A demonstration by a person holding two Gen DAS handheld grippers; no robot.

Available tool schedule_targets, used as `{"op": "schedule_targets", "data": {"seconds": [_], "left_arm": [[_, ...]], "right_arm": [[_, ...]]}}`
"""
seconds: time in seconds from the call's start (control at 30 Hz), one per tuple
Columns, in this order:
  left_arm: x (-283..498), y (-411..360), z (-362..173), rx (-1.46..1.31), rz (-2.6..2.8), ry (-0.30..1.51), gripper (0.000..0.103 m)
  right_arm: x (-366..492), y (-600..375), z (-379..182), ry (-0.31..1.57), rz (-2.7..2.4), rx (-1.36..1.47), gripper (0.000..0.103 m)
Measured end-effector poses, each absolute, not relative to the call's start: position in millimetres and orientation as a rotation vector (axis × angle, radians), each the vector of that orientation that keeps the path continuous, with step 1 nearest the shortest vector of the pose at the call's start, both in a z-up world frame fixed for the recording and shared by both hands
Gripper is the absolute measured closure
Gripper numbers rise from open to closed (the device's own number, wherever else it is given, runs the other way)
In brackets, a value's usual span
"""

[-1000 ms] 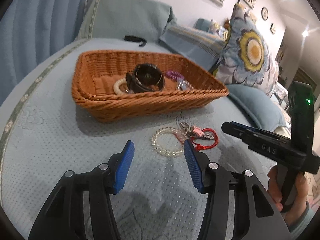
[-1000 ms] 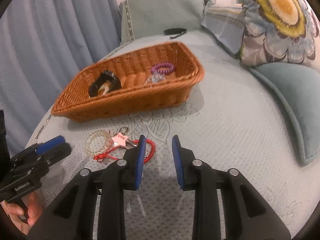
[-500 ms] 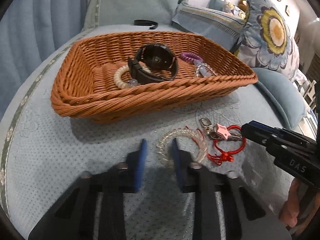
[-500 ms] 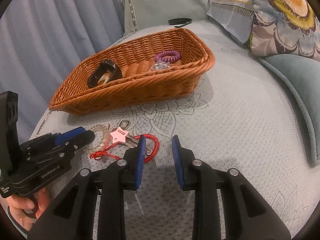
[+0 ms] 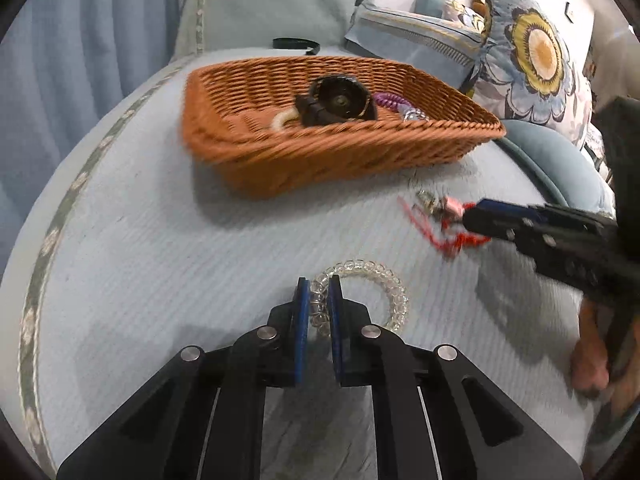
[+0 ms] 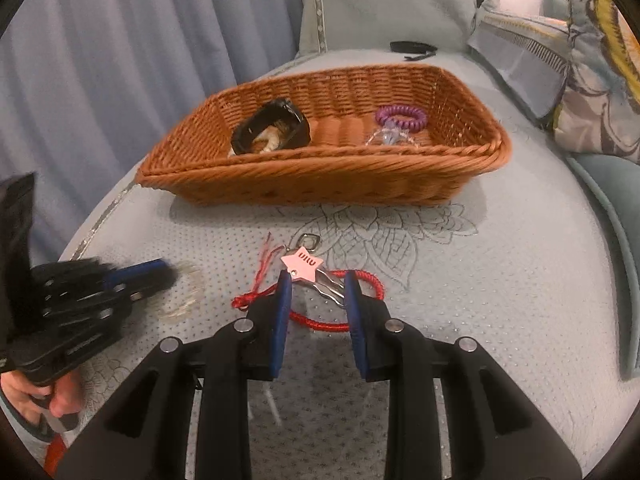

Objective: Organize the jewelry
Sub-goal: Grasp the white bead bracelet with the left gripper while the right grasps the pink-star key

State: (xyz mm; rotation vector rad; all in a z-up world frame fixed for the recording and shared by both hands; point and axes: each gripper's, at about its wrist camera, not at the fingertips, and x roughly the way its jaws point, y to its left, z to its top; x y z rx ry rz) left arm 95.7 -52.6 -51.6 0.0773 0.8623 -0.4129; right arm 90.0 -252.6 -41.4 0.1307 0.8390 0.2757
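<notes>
A wicker basket (image 5: 360, 148) (image 6: 332, 176) on the blue bedspread holds a black watch (image 5: 340, 100) (image 6: 272, 128), a pearl bracelet (image 5: 282, 119), a purple coil hair tie (image 6: 400, 117) and a clear item. My left gripper (image 5: 319, 292) is shut on the clear coil bracelet (image 5: 384, 280), which lies on the bedspread. My right gripper (image 6: 316, 286) is open, its fingers either side of the pink star keychain (image 6: 302, 267) and red cord bracelet (image 6: 344, 322). The right gripper also shows in the left wrist view (image 5: 476, 216).
A floral cushion (image 5: 532, 44) and a blue bolster (image 6: 608, 208) lie to the right. A black band (image 5: 296, 45) (image 6: 412, 48) lies behind the basket. Blue curtains (image 6: 120, 60) hang at the left. The bed edge runs along the left.
My left gripper has gone from wide open to shut on the clear coil bracelet. My right gripper has moved forward over the keychain and red cord and opened wider.
</notes>
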Motion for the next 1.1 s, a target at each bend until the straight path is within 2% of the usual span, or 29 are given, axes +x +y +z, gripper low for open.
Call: {"op": "schedule_targets", "data": {"seconds": [0.27,0.37,0.7,0.77,0.8,0.87,1.0,1.1], "left_arm": [[87.7,-41.4,-53.9,0.030,-0.430,0.837,0.095],[88.2,-39.7,-54.1,0.016,-0.437,0.842,0.095],[87.2,-42.8,-55.0,0.034,-0.432,0.837,0.094],[87.3,-43.2,-55.0,0.037,-0.431,0.836,0.094],[87.3,-43.4,-54.9,0.038,-0.431,0.835,0.094],[87.7,-43.0,-54.7,0.033,-0.434,0.836,0.094],[88.2,-42.7,-54.7,0.021,-0.440,0.839,0.094],[88.2,-42.9,-54.8,0.027,-0.437,0.837,0.094]], "right_arm": [[92.3,-246.7,-42.0,0.865,0.269,0.103,0.079],[93.6,-243.5,-41.6,0.871,0.270,0.084,0.074],[96.6,-220.8,-43.1,0.857,0.182,-0.054,0.072],[97.0,-220.7,-43.3,0.853,0.162,-0.058,0.082],[97.0,-223.8,-43.1,0.852,0.156,-0.044,0.084],[98.0,-231.8,-42.7,0.853,0.172,0.011,0.096],[100.8,-245.4,-43.5,0.858,0.207,0.118,0.103],[99.7,-248.4,-43.0,0.859,0.258,0.153,0.103]]}}
